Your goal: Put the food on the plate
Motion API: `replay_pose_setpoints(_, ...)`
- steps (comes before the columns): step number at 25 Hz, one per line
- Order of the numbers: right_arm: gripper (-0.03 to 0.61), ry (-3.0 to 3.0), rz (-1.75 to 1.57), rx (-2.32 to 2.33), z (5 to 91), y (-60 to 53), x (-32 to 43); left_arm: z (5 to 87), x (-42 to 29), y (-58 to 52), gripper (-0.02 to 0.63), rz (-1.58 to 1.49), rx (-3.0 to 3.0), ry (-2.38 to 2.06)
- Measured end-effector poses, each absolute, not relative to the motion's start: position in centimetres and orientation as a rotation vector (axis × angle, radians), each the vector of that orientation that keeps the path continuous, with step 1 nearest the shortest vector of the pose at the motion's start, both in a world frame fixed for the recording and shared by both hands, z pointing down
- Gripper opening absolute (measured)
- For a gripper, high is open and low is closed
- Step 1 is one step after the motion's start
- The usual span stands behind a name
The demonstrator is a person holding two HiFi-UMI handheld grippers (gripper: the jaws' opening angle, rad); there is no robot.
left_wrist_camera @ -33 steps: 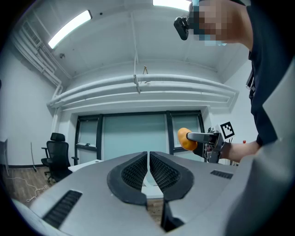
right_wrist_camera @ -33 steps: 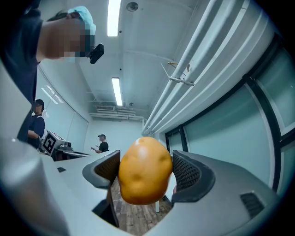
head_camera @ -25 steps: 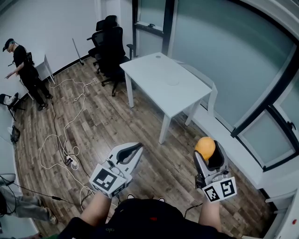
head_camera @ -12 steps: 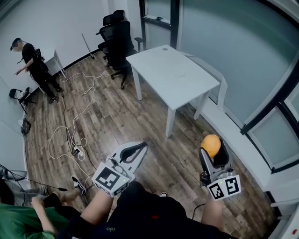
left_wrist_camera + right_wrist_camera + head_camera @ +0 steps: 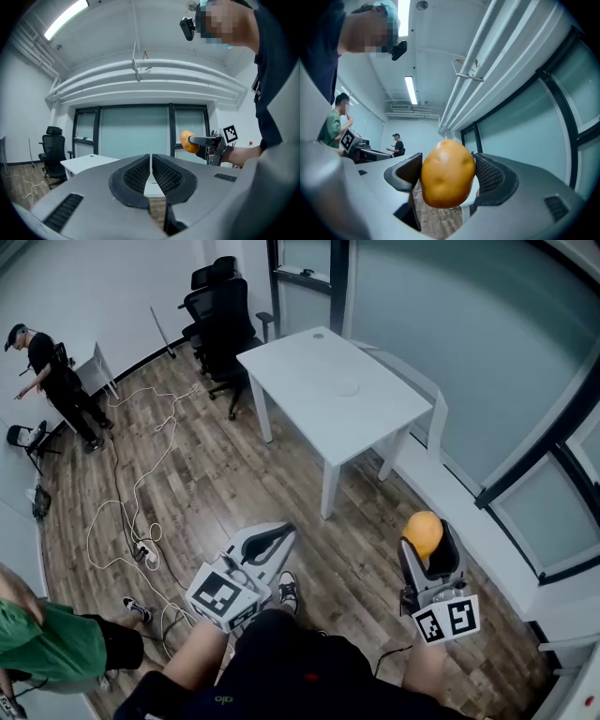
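The right gripper (image 5: 425, 542) clamps a rounded, orange-brown piece of food (image 5: 422, 532) between its jaws. In the right gripper view the ribbed black pads (image 5: 486, 176) press on both flanks of it, spread no wider than the food itself. The lump bulges forward past the jaw tips and hides the gap behind it. The left gripper (image 5: 273, 538) holds nothing: the left gripper view shows its two ribbed pads (image 5: 137, 174) closed tip to tip, leaving only a thin slit that widens lower down.

From the head view, the food hangs in the air over the wood floor (image 5: 216, 484), clear of the white table (image 5: 328, 395) that stands well ahead against the glass wall. The table top looks bare apart from a faint round mark too pale to identify.

The holder's forearms are cut off by the bottom edge. A person in green (image 5: 47, 643) is cropped at the left edge, and another in black (image 5: 52, 376) stands far off near office chairs (image 5: 220, 315). Cables (image 5: 122, 512) trail across the boards.

Each gripper's cube carries black-and-white square markers (image 5: 446, 622). Small pale print on the holder's dark top is too small to read.
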State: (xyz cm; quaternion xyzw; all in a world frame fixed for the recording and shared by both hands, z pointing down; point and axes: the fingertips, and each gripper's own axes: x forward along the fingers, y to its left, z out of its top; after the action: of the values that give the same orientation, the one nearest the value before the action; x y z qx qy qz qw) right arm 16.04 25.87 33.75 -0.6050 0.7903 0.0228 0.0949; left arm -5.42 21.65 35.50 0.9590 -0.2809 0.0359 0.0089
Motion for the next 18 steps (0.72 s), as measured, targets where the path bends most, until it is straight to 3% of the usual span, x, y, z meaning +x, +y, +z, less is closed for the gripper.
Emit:
replay_pose_setpoints(8,0.364,2.294,0.06,-1.911,33.8,17.0,18.2,36.1,-3.1,10.8,0.034,0.071,3.006,-0.762)
replay_pose_setpoints(18,0.364,2.316,0.067,-1.952,32.9,1.6,14.9,36.7,-6.7,-4.9,0.034,0.053,2.951,-0.778)
